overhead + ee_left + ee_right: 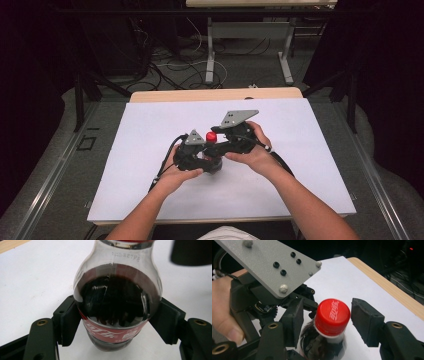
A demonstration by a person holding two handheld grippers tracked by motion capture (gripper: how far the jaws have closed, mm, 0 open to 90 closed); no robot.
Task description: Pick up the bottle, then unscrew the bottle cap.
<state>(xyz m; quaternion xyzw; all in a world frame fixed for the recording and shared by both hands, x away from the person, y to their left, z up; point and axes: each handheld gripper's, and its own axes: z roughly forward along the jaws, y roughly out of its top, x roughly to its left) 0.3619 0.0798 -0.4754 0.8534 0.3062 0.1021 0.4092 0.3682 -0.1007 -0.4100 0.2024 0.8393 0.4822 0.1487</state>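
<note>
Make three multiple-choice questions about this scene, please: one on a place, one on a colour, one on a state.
1. Where does the left gripper hold the cola bottle?
A. at the cap
B. around the body
C. under the base

2. What colour is the bottle cap?
A. red
B. white
C. blue

3. How do the right gripper's jaws stand at the cap?
A. clamped on it
B. one on each side, apart from it
C. far off over the table edge

Answers: 1 B, both pads press the bottle's sides at the label. 2 A, the cap is plainly red. 3 B, gaps show between cap and pads.
</note>
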